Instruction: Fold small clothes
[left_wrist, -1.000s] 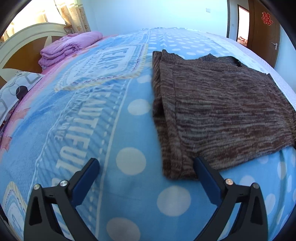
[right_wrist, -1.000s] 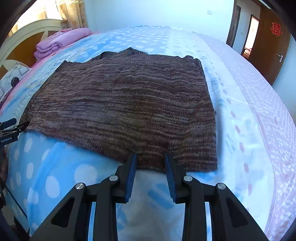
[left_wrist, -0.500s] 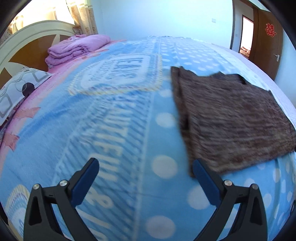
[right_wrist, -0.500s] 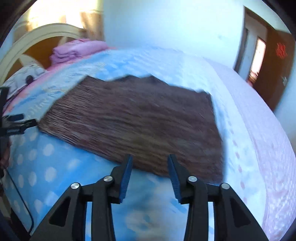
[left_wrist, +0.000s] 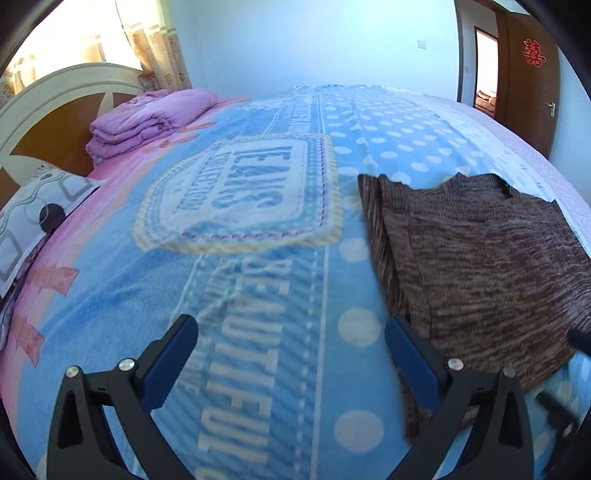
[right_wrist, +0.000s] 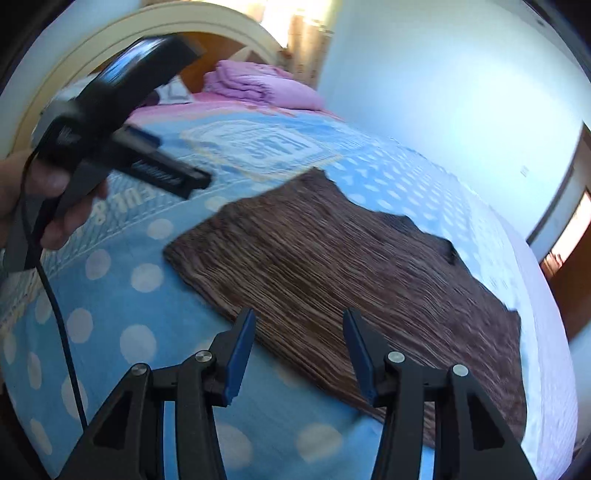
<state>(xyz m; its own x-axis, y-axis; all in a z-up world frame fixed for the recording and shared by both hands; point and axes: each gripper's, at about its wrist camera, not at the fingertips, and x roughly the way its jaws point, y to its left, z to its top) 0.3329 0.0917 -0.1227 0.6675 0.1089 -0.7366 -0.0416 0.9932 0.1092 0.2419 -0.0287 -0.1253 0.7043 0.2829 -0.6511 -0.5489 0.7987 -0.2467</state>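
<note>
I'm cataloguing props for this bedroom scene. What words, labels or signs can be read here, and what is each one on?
"JEANS COLLECTION": inside the stitched badge printed on the blue bedspread; the second word is blurry.
"BEAUTIFUL": large letters running down the bedspread below the badge.
Red double-happiness character "囍": ornament on the wooden door.
White lettering on the left gripper's body: too blurred to read.
The brown knit sweater shows no text.

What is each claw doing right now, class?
Left claw: open, holding nothing.
Right claw: opening, nothing gripped, above the brown sweater.
</note>
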